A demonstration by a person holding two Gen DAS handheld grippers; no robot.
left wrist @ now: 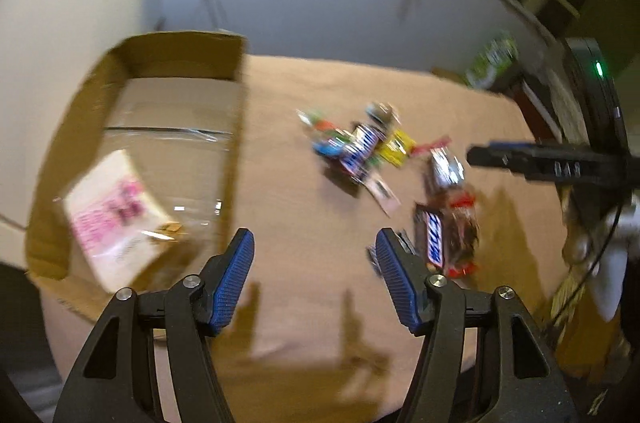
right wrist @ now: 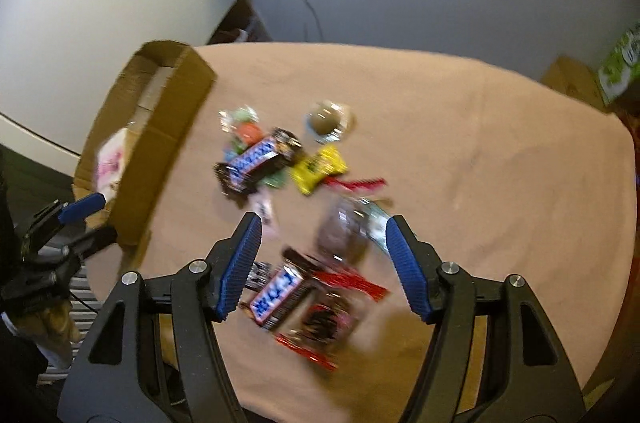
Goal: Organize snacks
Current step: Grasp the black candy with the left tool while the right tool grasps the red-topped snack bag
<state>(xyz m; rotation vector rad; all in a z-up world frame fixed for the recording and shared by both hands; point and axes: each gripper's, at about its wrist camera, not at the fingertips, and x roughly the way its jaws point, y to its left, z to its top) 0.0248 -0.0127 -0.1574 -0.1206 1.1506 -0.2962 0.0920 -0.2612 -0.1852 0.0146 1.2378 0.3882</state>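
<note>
Snacks: blurred heap of bright foil-wrapped candy bars (right wrist: 260, 159) mid tan-clothed worktop (right wrist: 500, 151); open brown cardboard box (left wrist: 132, 127) at nine o'clock. Left tongs (left wrist: 314, 243) and right tongs (right wrist: 322, 229) both apart, empty. Step, likely: reaching. Next: clamp one bar.

Cardboard box (left wrist: 132, 151) left of scattered snacks (left wrist: 360, 147) on table (left wrist: 304, 303).

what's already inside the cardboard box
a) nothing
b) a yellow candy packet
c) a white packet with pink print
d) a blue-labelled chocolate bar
c: a white packet with pink print lies on the floor of the cardboard box, while the other snacks lie outside on the cloth.
</note>
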